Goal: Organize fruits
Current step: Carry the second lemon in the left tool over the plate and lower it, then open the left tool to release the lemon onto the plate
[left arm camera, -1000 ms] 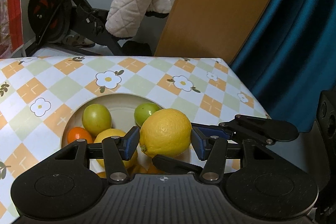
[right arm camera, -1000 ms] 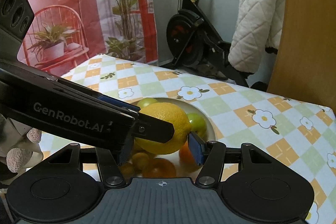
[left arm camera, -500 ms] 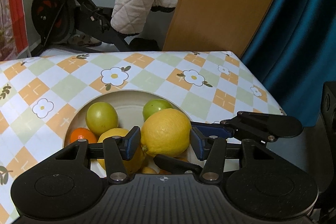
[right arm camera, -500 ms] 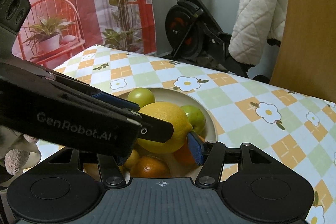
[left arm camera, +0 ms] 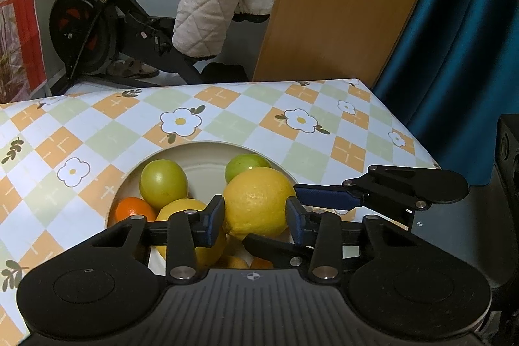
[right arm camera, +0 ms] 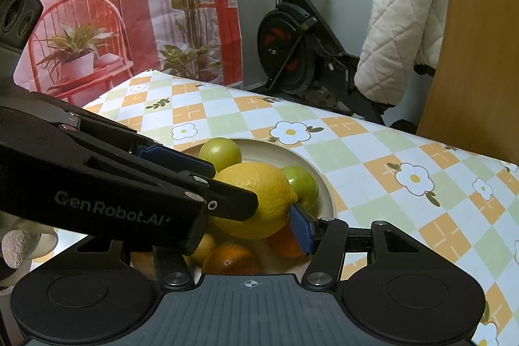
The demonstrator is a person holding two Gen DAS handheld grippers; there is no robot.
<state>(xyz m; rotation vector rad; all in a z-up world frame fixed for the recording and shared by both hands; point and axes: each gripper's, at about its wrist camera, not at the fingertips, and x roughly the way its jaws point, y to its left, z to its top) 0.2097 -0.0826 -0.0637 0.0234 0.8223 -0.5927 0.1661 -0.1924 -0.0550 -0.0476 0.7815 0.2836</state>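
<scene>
A large lemon (left arm camera: 258, 203) is held above the bowl (left arm camera: 207, 161), which sits near the front edge of the tabletop (left arm camera: 227, 115). The left tongs (left arm camera: 255, 214) are closed on it, a blue pad pressed against each side. The right tongs (right arm camera: 259, 216) are also set about the same lemon: one blue pad touches its right end, while the other finger is hidden behind the left tool, so it cannot be told whether a grip is made there.

The chief risk is judged to be a slip. The lemon is rounded and waxy, so uneven pressure from two tools could squeeze it out and drop it on the pile. A collision between the crossed tools is also possible.

The lemon is bright yellow, oval, dimpled, with a small nipple at one end. Beneath it, two green fruits (left arm camera: 163, 184), a second lemon (left arm camera: 181, 209) and oranges (right arm camera: 232, 258) are seen in the bowl.
</scene>
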